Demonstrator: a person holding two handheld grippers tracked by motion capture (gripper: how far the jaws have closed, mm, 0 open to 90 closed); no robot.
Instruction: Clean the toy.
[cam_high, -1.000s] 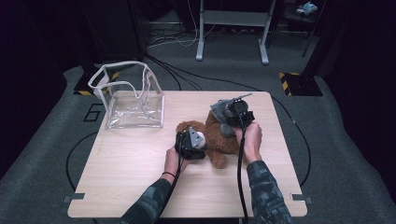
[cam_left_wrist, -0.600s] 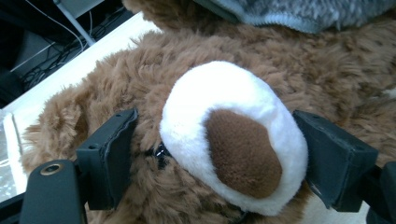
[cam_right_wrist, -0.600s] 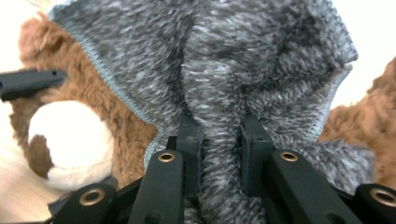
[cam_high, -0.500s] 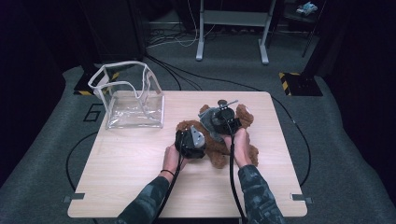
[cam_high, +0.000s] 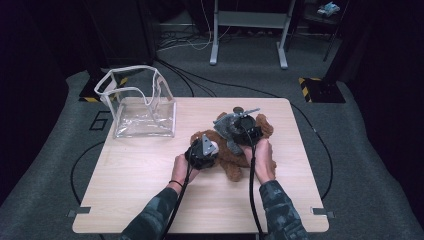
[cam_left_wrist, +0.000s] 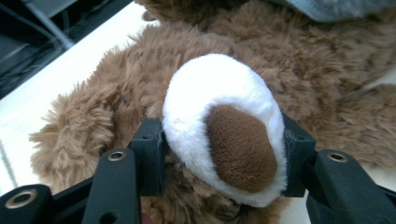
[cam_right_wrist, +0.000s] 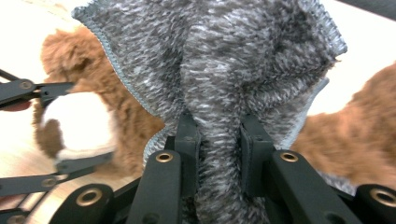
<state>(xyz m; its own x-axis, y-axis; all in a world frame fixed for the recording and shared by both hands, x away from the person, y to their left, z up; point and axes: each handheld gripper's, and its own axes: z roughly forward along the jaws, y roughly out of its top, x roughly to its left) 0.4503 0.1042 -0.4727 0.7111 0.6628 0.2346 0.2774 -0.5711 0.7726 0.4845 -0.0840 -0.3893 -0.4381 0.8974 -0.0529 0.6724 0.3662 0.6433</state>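
Our left gripper (cam_left_wrist: 219, 154) has just been closing, and its fingers (cam_left_wrist: 149, 161) now press both sides of the teddy bear's (cam_high: 235, 150) white-and-brown muzzle (cam_left_wrist: 224, 126); we judge the head is now pinned for dressing. A second ago our right gripper (cam_right_wrist: 217, 140) hung farther right, over the bear's far side; it now sits above the body, its fingers (cam_right_wrist: 187, 140) narrowly pinching a fold of the grey knitted garment (cam_right_wrist: 219, 60). The bear lies right of centre on the pale wooden counter (cam_high: 130, 185). A clear plastic bag (cam_high: 140, 107) stands at the far left corner. Grey carpet (cam_high: 360, 145), cables and a metal stand lie beyond.
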